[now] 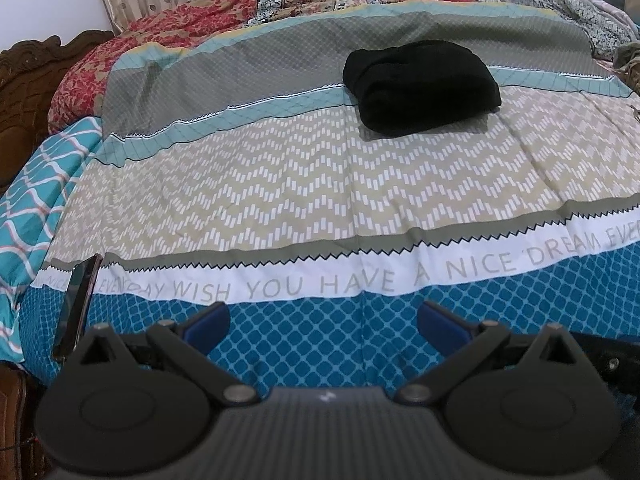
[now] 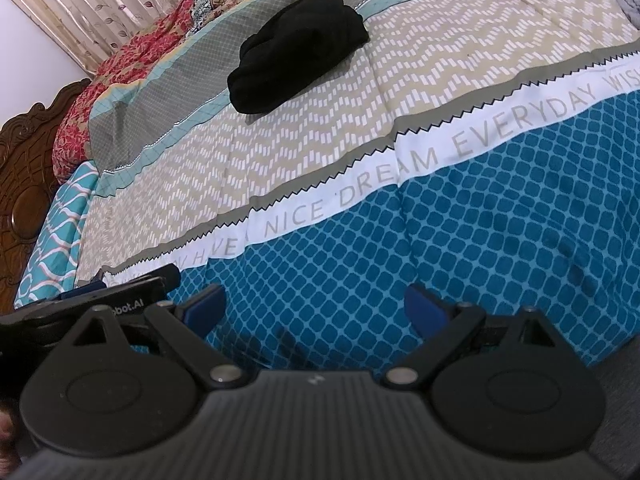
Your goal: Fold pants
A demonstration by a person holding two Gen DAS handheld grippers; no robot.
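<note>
Pants: the black pants [image 1: 420, 86] lie folded into a compact bundle on the bed [image 1: 280, 184], toward its far side, across the border between the grey band and the beige zigzag band of the bedspread.
Left claw: the left claw [image 1: 322, 322] hangs over the near edge of the bed, above the blue lattice band; its jaws are spread wide with nothing between them, well apart from the pants.
Right claw: the right claw [image 2: 316, 310] is also over the near blue band, jaws spread and empty, well apart from the pants [image 2: 298, 54].
Lettered strip: a white band [image 1: 360, 276] printed with grey words runs across the bedspread between the claws and the pants.
Phone: a dark phone [image 1: 78, 308] stands on edge at the near left corner of the bed.
Headboard: carved brown wood [image 2: 24, 172] closes the left end of the bed.
Curtain: a leaf-patterned curtain [image 2: 100, 4] hangs beyond the far edge.
</note>
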